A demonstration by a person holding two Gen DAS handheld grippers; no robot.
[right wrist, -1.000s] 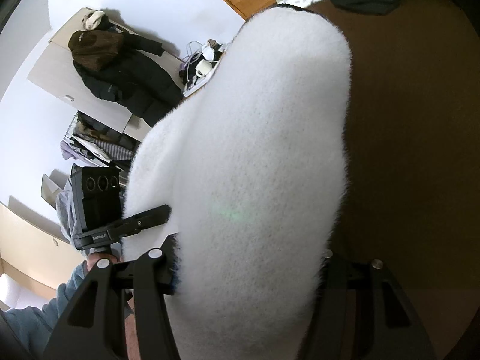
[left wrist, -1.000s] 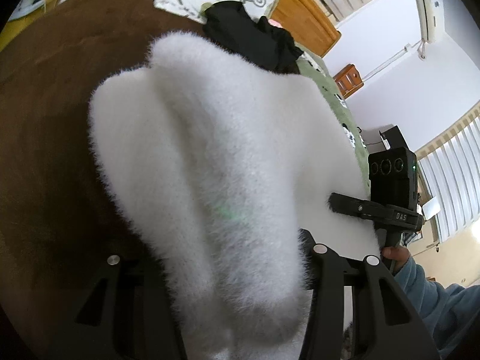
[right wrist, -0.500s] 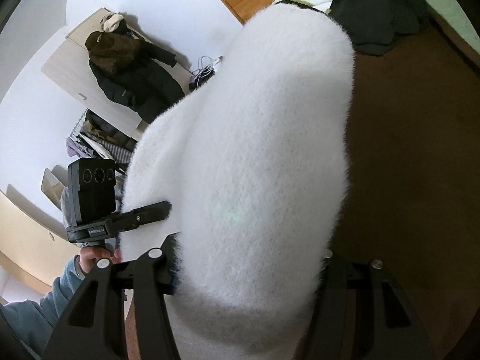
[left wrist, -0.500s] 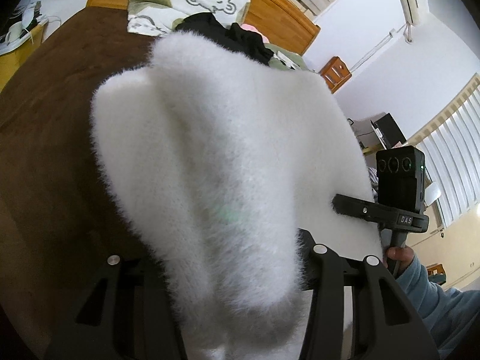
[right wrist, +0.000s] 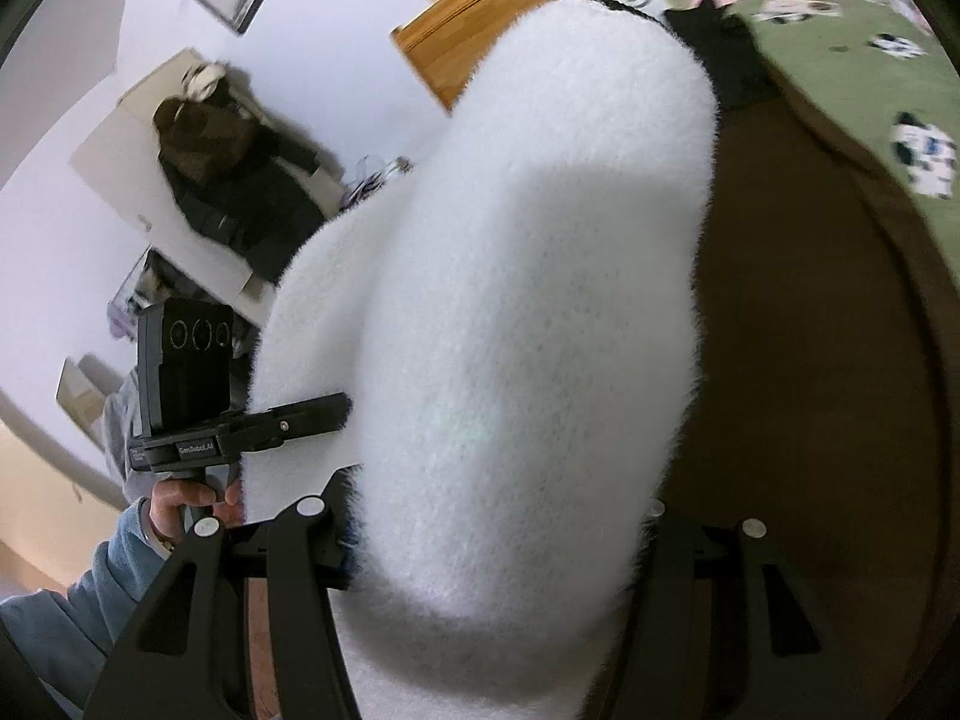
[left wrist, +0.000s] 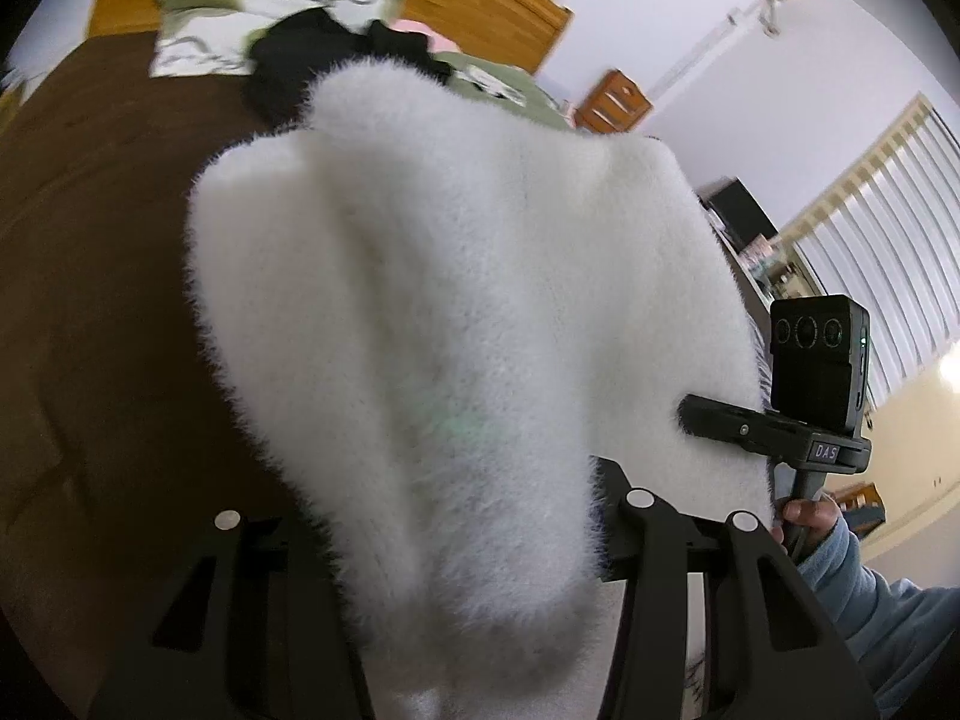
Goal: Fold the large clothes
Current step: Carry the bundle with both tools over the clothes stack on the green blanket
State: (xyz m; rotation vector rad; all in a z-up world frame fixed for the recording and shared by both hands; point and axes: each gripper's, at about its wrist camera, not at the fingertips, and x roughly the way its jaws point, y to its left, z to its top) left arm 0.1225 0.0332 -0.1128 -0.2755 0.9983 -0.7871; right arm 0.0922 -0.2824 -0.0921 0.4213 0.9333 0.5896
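Observation:
A fluffy white garment [left wrist: 456, 312] hangs raised above the brown bed cover [left wrist: 90, 276], held between both grippers. My left gripper [left wrist: 474, 612] is shut on one edge of it; its fingertips are buried in the fur. My right gripper [right wrist: 492, 600] is shut on the other edge of the white garment [right wrist: 528, 312], fingertips also hidden. The right gripper also shows in the left wrist view [left wrist: 708, 417], its finger pressed into the fabric. The left gripper also shows in the right wrist view [right wrist: 324, 411], likewise gripping the fabric.
A black garment [left wrist: 312, 60] and a printed pillow [left wrist: 258, 6] lie near the wooden headboard [left wrist: 480, 6]. A green printed quilt [right wrist: 870, 96] lies along the bed's side. A dark coat [right wrist: 234, 186] hangs on the wall. Blinds [left wrist: 888, 222] cover the window.
Both grippers have tilted upward with the white garment still held; more of the headboard, pillow and green quilt has come into view.

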